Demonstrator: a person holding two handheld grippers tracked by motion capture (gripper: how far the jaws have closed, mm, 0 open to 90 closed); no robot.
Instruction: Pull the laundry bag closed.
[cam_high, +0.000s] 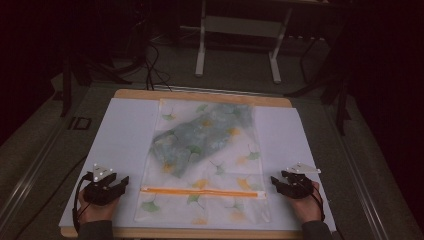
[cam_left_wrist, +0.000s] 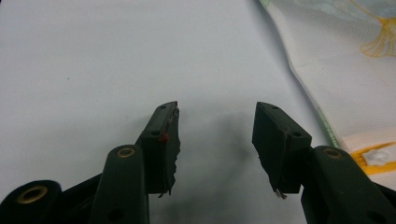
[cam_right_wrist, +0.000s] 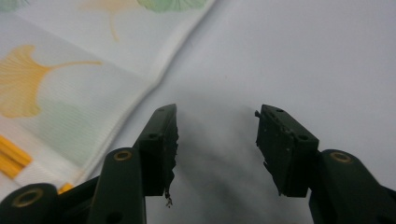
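While both my hands rest near the front edge of the table (cam_high: 200, 96), a translucent mesh zipper bag (cam_high: 202, 165) printed with ginkgo leaves lies flat between them on the white sheet (cam_high: 125, 130). Its orange zipper (cam_high: 202, 192) runs crosswise near my end, and a bundled blue-green cloth (cam_high: 200, 137) shows through the mesh in the far half. My left gripper (cam_high: 121, 183) sits just to the left of the bag, level with the zipper, jaws spread wide over bare white sheet with nothing between them; in the left gripper view the bag's edge and a bit of orange zipper lie off to one side. My right gripper (cam_high: 274, 181) sits just right of the zipper's end, jaws likewise wide apart and empty, close beside the bag's hem but not touching it.
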